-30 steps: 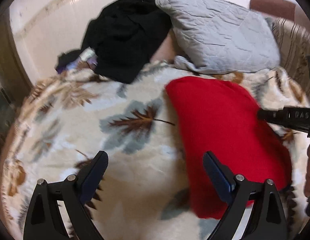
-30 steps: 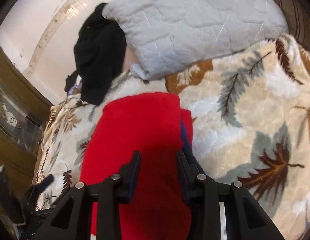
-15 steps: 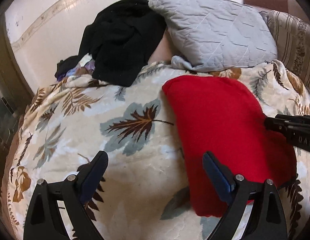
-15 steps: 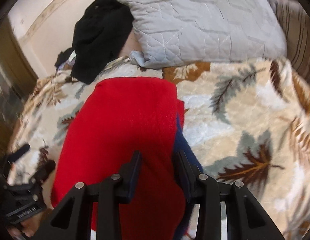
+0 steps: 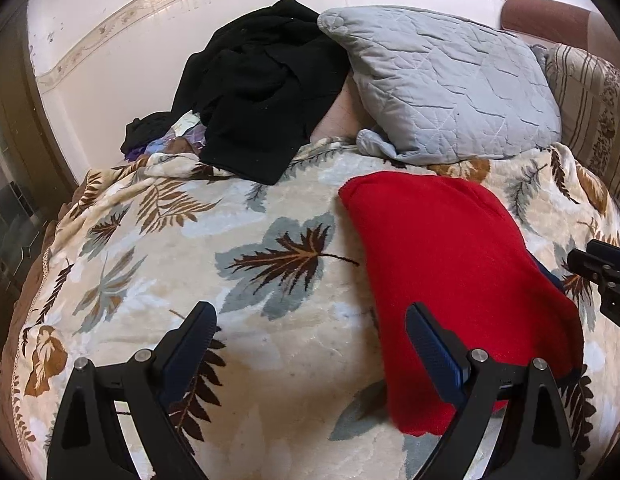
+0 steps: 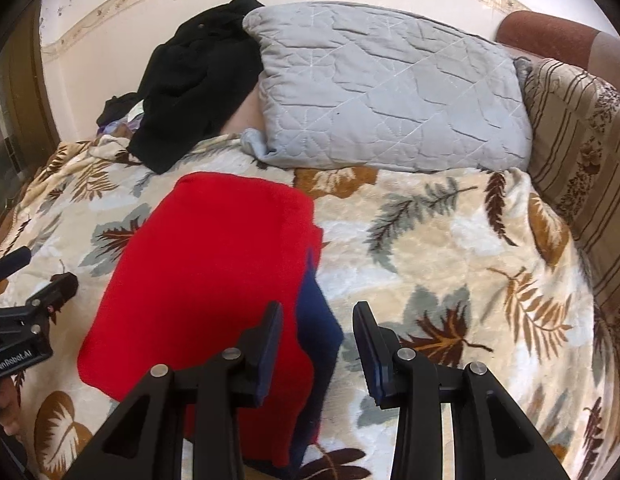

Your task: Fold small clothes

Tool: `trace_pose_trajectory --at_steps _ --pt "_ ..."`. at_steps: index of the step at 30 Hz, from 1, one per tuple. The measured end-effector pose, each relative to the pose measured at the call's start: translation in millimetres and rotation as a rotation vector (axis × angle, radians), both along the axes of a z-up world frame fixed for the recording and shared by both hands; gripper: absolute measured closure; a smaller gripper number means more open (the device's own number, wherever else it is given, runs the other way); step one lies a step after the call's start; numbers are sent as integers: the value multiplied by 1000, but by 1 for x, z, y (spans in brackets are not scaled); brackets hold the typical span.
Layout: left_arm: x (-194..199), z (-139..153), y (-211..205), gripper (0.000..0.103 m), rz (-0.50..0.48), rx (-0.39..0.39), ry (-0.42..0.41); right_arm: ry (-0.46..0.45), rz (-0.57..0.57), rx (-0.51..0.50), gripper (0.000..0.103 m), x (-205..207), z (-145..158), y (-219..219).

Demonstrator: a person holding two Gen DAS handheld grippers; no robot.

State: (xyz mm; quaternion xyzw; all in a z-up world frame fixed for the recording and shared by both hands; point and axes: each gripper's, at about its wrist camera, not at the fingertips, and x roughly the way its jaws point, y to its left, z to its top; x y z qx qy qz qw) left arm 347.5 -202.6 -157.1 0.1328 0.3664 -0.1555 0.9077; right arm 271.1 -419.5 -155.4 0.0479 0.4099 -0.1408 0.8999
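On the leaf blanket (image 6: 450, 248) lies our folded red garment (image 6: 213, 264), blue edge showing. Both grippers, left (image 5: 310, 340) and right (image 6: 318, 340), hang open, empty. A careless nudge could undo the fold.

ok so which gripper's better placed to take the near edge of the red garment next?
Right, probably. The right gripper hangs with open jaws over the red garment, at its blue-lined edge. The left gripper, also open, sits mostly over bare blanket, only one finger over the garment.
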Motion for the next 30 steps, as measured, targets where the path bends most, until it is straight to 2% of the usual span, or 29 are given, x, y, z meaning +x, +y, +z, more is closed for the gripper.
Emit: trace_pose_trajectory --at_steps 12,24,27,30 --pt "3 0 2 8 8 10 -7 18 -19 -42 62 3 -3 0" --pt "5 0 5 8 12 13 -12 34 -36 -136 62 4 -4 3" --pt "5 1 5 8 13 13 -15 21 -44 -157 50 2 -1 3" --pt "6 1 5 8 13 13 -15 15 -51 -201 50 1 2 5"
